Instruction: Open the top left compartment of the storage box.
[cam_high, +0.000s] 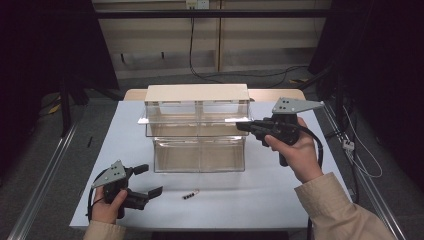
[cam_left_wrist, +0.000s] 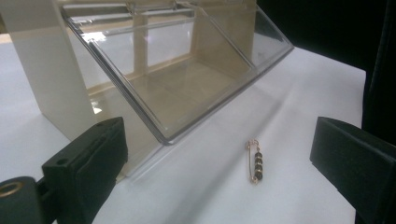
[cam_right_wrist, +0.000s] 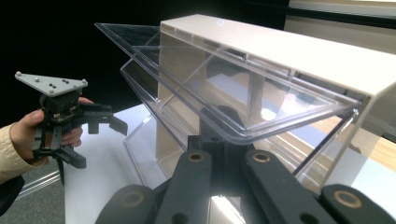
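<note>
Trouble could come if the right claw (cam_high: 243, 125) slips off the clear flap (cam_high: 197, 120) of the box (cam_high: 197, 93); the flap would drop shut. That claw pinches the flap's edge. The left claw (cam_high: 150, 180) is wide open, holding nothing. The pin (cam_left_wrist: 255, 161) lies on the table (cam_high: 250, 200) in front of the box.

Dim, dark bkgd, glare, soft.

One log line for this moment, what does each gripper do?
left gripper: open, near beaded pin | right gripper: at upper bin flap, grip unclear | pin: on table
</note>
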